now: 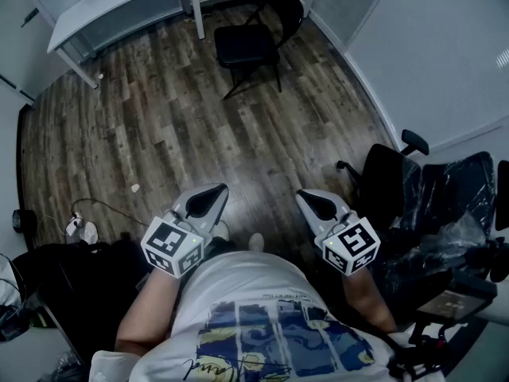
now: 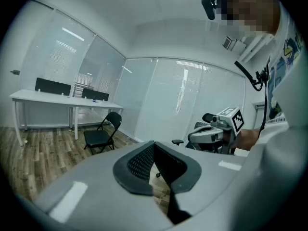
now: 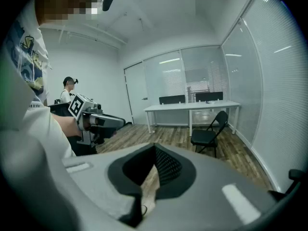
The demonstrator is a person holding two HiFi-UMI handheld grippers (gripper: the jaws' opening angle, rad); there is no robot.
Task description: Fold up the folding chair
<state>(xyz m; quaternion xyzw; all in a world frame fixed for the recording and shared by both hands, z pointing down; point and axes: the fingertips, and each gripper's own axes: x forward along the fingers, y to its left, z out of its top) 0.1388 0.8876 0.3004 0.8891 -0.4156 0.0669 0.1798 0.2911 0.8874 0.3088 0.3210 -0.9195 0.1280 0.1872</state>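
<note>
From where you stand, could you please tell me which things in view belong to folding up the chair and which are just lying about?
For the job:
- folding chair, unfolded, far across the floor
- left gripper, shut, empty
- right gripper, shut, empty

Just lying about:
- white table
- black office chair
- plastic-wrapped chair

**Folding chair far ahead, claws close in**

The black metal folding chair (image 1: 248, 46) stands on the wood-plank floor (image 1: 159, 126), far ahead, just beside the right end of the long white table (image 1: 119, 10). Black wheeled office chairs (image 1: 394, 183) sit along the right wall. The left claw (image 1: 216, 192) and right claw (image 1: 308, 199) lie side by side before the person, well apart from the folding chair.
</note>
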